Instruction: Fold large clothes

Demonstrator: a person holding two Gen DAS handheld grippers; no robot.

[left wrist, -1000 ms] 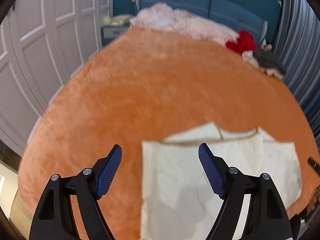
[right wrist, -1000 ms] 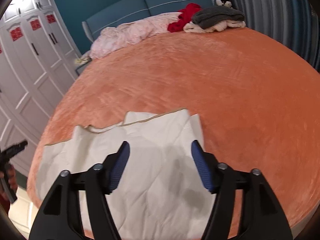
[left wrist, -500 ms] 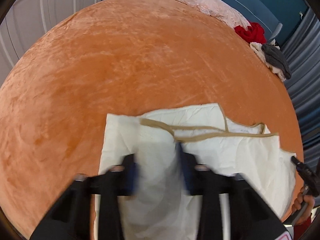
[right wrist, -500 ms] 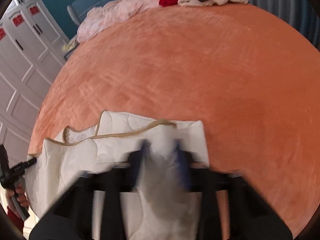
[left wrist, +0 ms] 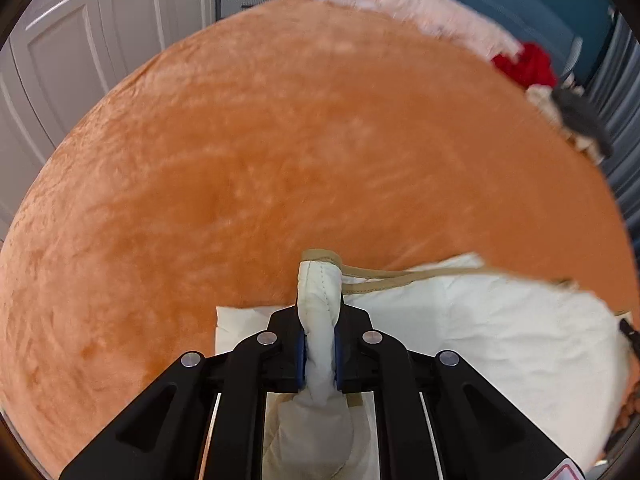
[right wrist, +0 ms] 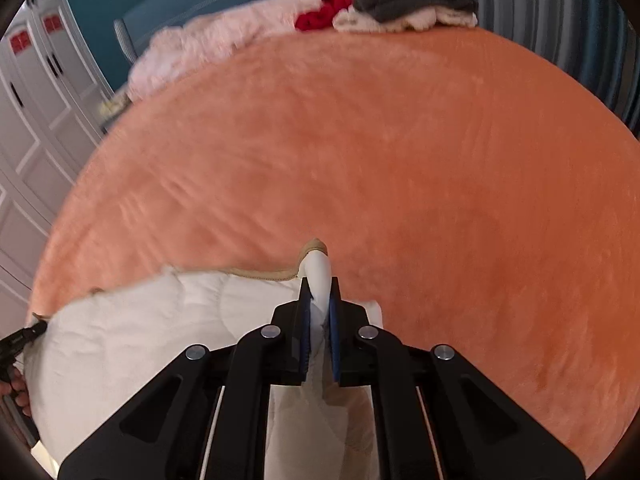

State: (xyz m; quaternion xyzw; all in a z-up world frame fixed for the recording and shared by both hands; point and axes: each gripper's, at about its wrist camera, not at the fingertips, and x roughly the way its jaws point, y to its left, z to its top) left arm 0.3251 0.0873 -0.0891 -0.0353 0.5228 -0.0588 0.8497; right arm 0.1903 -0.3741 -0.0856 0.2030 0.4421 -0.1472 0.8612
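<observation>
Garment, cream quilted with tan binding, lies at the bed's near edge; the left gripper and right gripper are each clamped tight on a bunched corner. Raise both corners level and carry them together toward the far edge, keeping the binding taut, so the fold should land square.

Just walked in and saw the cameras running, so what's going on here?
A person is folding a white quilted garment on an orange bedspread. The left claw and the right claw are each pinched shut on a bunched piece of its tan-trimmed edge, near opposite ends. The rest lies flat between them. Other clothes are piled by the headboard.
</observation>
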